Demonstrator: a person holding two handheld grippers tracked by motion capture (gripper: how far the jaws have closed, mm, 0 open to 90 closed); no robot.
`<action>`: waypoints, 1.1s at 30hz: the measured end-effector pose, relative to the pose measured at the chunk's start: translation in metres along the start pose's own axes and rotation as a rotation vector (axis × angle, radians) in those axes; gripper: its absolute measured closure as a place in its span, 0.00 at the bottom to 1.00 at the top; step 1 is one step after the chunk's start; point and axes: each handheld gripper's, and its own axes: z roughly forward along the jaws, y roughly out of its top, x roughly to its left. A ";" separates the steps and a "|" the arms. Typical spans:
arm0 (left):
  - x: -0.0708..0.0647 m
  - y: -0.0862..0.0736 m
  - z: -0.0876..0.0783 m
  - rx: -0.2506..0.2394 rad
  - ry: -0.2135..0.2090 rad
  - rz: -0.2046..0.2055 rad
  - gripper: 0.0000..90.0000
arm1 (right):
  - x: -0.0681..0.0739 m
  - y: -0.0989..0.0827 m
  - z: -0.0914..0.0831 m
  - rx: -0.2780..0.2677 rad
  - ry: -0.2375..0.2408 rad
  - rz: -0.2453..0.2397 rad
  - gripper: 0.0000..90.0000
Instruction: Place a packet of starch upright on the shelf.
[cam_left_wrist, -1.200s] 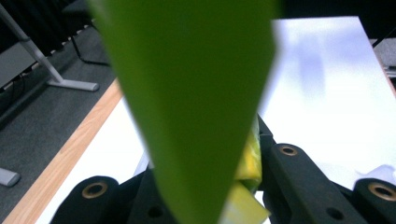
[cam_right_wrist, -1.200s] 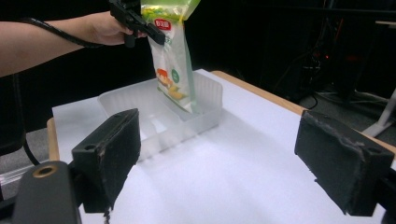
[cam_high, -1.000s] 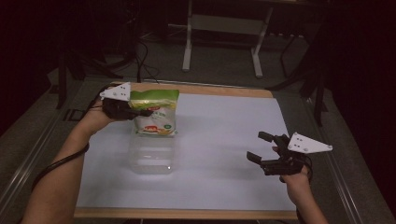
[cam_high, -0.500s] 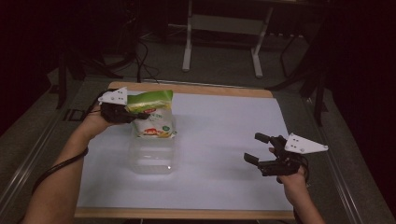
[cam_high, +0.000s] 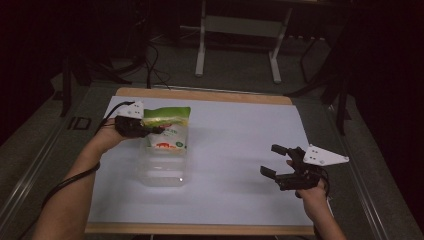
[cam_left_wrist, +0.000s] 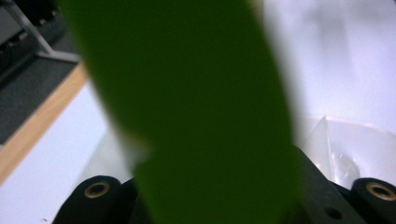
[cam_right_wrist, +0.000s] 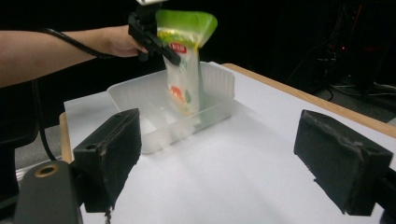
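A pouch (cam_high: 167, 131) with a green top and a white printed body hangs upright from my left gripper (cam_high: 151, 131), which is shut on its upper part. Its lower end sits inside a clear plastic container (cam_high: 162, 172) on the white table mat. In the right gripper view the pouch (cam_right_wrist: 184, 60) stands in the container (cam_right_wrist: 219, 81) with the left gripper (cam_right_wrist: 159, 39) clamped near its top. The green pouch (cam_left_wrist: 196, 107) blocks most of the left gripper view. At the table's right, my right gripper (cam_high: 274, 161) is open, holding nothing, its jaws wide apart (cam_right_wrist: 224, 154).
A white mat (cam_high: 240, 130) covers the wooden table, whose edge (cam_high: 200, 95) shows at the back. A cable (cam_high: 75, 175) trails along the left forearm. A metal stand (cam_high: 240, 45) and other cables lie on the dark floor beyond the table.
My left gripper has sunk with the pouch, whose lower end now reaches down into the clear container. The right gripper has stayed where it was.
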 end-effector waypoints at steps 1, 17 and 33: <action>0.000 0.000 0.000 0.000 0.000 0.000 0.85 | 0.000 0.000 0.000 0.001 -0.002 0.000 0.17; 0.005 -0.012 0.002 -0.015 0.028 -0.106 0.84 | -0.002 -0.003 0.001 0.007 0.005 0.013 0.17; -0.016 0.003 -0.022 -0.097 0.138 -0.268 0.00 | -0.002 -0.002 -0.001 0.009 0.003 0.014 0.17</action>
